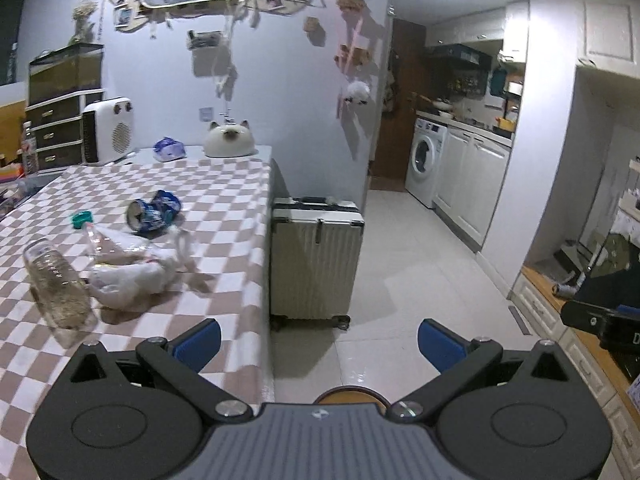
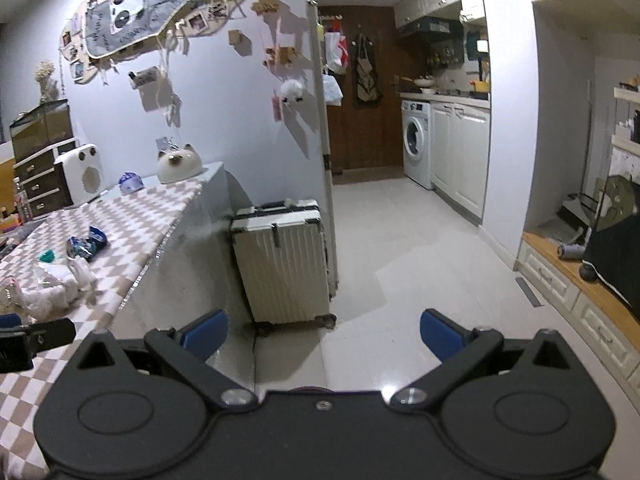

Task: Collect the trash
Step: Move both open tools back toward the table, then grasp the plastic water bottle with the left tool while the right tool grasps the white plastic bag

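Checked-cloth worktop (image 1: 224, 184): ribbed clear plastic bottle (image 1: 56, 284), crumpled white bag (image 1: 132, 276), crushed blue can (image 1: 154, 212). Left claw (image 1: 319, 344), right claw (image 2: 324, 334): wide, empty.

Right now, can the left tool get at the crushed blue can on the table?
Probably yes. The left tool is open and empty, over the table's near corner. The crushed blue can lies ahead to its left, its right side uncovered; the white plastic bag and clear bottle lie nearer.

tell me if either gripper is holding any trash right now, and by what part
Nothing is held. The left gripper and the right gripper are both open with empty gaps; the crushed can and plastic bottle lie untouched on the table.
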Demonstrator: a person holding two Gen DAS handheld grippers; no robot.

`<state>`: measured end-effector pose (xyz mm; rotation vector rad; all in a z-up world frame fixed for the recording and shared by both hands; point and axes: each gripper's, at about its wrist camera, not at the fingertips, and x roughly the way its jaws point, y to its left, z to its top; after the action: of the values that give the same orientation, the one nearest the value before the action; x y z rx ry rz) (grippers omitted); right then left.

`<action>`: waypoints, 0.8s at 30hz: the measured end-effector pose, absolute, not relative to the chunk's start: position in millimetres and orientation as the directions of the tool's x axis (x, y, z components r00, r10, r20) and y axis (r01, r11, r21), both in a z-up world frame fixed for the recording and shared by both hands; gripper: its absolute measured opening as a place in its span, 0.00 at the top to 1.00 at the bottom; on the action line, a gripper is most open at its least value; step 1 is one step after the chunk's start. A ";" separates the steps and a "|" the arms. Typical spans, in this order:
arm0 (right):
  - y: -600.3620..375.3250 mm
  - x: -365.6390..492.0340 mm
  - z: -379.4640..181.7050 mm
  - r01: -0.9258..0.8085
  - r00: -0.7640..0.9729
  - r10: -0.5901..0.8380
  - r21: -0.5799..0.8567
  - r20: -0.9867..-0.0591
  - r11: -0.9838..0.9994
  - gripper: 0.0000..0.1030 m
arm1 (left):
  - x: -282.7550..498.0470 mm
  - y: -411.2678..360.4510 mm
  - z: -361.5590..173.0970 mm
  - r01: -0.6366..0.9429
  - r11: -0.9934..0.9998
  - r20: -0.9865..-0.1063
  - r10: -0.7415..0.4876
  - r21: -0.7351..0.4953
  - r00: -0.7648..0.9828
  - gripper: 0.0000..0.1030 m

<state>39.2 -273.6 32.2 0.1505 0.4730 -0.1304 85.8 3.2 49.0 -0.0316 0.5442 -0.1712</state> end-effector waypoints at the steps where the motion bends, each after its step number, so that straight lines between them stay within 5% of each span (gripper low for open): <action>1: -268.9 39.5 34.8 0.153 0.884 -0.085 0.113 -0.459 0.982 0.00 | 86.6 8.8 50.1 0.143 0.987 -0.511 -0.160 -0.073 0.844 0.00; 24: -143.6 99.8 43.5 -0.137 0.893 0.172 0.115 -0.415 0.984 0.00 | 113.0 170.5 61.6 -0.144 0.986 -0.470 0.091 -0.080 0.878 0.00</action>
<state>99.8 -143.6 43.5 0.0832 0.4378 0.1604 113.0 170.5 61.6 -0.1138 0.4837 0.1228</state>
